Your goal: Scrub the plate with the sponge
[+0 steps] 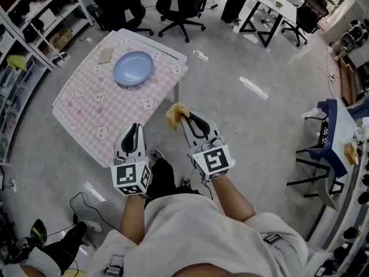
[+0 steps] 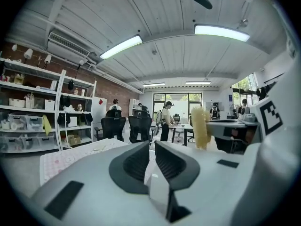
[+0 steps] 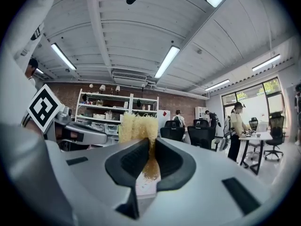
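A pale blue plate (image 1: 134, 68) lies on the far half of a low table with a pink checked cloth (image 1: 101, 105). My right gripper (image 1: 183, 116) is shut on a yellow sponge (image 1: 175, 113), held in the air just off the table's near right corner. The sponge (image 3: 137, 127) sticks up between the jaws in the right gripper view. My left gripper (image 1: 135, 128) is shut with nothing in it, over the table's near edge. In the left gripper view the jaws (image 2: 151, 153) stand closed and the sponge (image 2: 201, 126) shows to the right.
A small beige card (image 1: 105, 55) lies on the cloth left of the plate. Shelving (image 1: 29, 22) runs along the left. Black office chairs (image 1: 176, 4) stand beyond the table. A blue rack (image 1: 326, 137) stands at the right. Cables lie on the floor by my feet.
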`<control>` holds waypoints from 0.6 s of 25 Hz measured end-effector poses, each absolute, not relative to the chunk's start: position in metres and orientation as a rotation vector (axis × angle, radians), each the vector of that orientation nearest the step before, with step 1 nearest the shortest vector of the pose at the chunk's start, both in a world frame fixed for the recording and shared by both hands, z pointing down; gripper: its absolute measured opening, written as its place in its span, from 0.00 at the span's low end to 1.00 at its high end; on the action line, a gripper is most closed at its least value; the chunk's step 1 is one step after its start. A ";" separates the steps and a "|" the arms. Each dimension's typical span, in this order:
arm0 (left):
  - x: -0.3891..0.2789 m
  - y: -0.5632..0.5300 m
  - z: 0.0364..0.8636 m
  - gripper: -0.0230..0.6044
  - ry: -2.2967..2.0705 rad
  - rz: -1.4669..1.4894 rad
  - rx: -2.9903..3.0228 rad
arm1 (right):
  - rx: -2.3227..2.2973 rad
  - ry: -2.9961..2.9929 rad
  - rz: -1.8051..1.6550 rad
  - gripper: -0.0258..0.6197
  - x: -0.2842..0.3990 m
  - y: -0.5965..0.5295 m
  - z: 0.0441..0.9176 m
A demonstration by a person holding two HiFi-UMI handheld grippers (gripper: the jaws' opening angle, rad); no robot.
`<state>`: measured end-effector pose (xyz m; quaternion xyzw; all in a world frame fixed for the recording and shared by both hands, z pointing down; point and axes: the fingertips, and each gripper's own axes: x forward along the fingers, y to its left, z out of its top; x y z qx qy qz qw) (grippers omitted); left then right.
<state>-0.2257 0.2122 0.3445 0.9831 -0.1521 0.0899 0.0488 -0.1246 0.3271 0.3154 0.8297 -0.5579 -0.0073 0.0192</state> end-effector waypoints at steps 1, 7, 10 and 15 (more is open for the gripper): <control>-0.217 0.203 0.348 0.12 -0.460 0.279 2.992 | 2.572 -1.728 -0.024 0.11 -0.116 0.318 0.317; -0.155 0.132 0.357 0.12 -0.431 0.278 2.985 | 2.544 -1.719 -0.013 0.11 -0.058 0.251 0.324; -0.124 0.094 0.361 0.12 -0.401 0.309 2.969 | 2.527 -1.688 0.022 0.11 -0.026 0.216 0.324; -0.088 0.033 0.365 0.12 -0.378 0.316 2.953 | 2.478 -1.683 0.028 0.11 0.018 0.154 0.331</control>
